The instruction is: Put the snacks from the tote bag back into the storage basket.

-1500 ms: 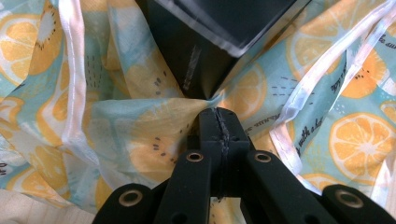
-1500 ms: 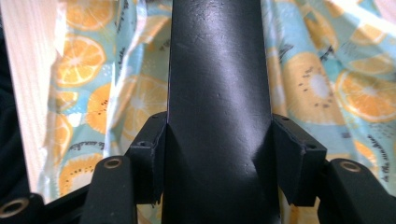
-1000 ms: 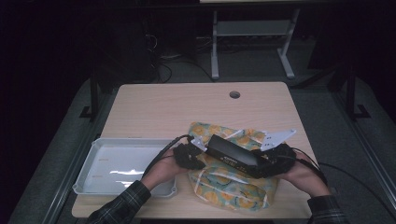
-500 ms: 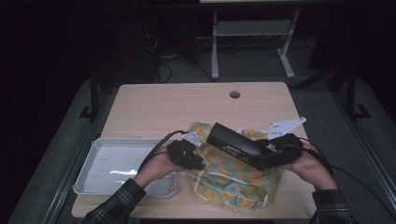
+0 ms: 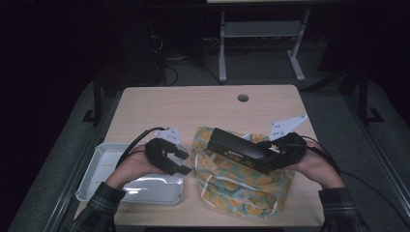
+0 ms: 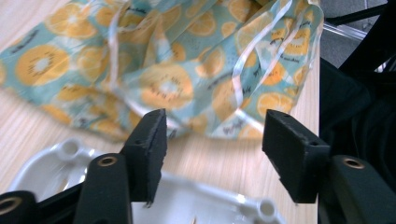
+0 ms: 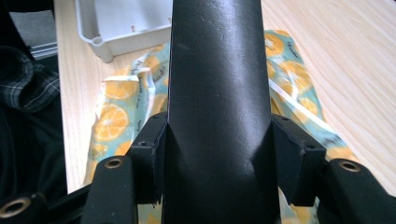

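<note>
- Right tongs clamp one end of a long black box, holding it slanted above an orange-print bag on the worktop; in the right gripper view the box sits squarely between both pads.
- Left tongs hang apart and empty just left of the bag; their jaws have just been opening, with nothing between them, and the left gripper view looks past them to the bag.
- The step looks like getting the box into the bag. To do it well, the left tongs likely need to pinch the bag's near edge and lift it so the mouth gapes, while the right keeps the box level with that opening and slides it in end first.
- The thin fabric and its white ribbon may snag a box corner; a slow push seems wise.
- A white tray rests at the worktop's front left, touching or nearly touching the bag.
- The worktop is pale wood with a round cable hole; beyond it lie a dark floor, cables and a grey metal stand.
</note>
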`<state>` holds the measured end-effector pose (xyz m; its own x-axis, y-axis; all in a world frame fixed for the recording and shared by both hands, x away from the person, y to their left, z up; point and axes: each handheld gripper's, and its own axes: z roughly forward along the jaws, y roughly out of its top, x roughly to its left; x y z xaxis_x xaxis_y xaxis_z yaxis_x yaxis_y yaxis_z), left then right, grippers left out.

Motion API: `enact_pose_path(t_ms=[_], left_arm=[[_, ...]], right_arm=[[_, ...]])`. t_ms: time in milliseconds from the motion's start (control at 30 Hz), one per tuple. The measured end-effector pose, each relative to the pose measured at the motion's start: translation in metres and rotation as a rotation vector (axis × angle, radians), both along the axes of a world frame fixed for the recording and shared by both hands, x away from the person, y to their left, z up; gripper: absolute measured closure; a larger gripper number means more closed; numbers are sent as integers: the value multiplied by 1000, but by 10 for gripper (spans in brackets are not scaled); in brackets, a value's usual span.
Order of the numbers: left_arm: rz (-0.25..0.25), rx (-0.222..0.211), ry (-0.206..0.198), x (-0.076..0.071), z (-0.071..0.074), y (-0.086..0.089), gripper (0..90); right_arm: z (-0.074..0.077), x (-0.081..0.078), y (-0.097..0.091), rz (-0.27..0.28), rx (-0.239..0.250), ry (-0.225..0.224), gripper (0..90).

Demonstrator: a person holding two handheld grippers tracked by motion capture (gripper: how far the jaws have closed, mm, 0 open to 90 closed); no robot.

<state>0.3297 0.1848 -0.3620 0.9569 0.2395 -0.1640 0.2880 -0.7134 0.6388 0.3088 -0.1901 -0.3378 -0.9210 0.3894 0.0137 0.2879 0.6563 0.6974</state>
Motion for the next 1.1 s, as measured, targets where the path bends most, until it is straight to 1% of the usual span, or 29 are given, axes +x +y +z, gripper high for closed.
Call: enact_pose_path(t_ms=[133,233,300,367,400,433,533,600,667,833,933,1033,1100], left_arm=[[8,-9,-12,-4,4,18,362],[12,-5,-28,-8,6,30,328],[12,2,-39,-10,6,38,304],[19,5,-51,-13,6,46,281],[19,12,-55,-13,7,51,272],[25,13,-57,-14,7,55,258],[35,14,-78,-17,9,67,213],[38,17,-90,-18,12,74,185],[44,15,-111,-19,16,79,166],[61,3,-144,-21,27,92,157],[69,4,-152,-21,30,96,156],[65,8,-162,-22,32,98,157],[64,10,-169,-23,34,98,157]], right_arm=[[-1,5,12,37,-9,7,426],[-2,9,23,73,-17,5,425],[-3,11,32,93,-21,11,425],[-4,15,41,129,-35,0,426],[-4,15,46,129,-33,13,425],[-6,17,51,151,-38,5,425],[-7,21,66,184,-49,5,425],[-7,23,76,205,-47,3,425],[-5,24,86,227,-45,1,426],[-3,26,112,278,-58,1,426],[-3,27,127,309,-62,4,425],[-3,26,141,337,-65,-5,425],[-3,26,151,354,-64,0,426]])
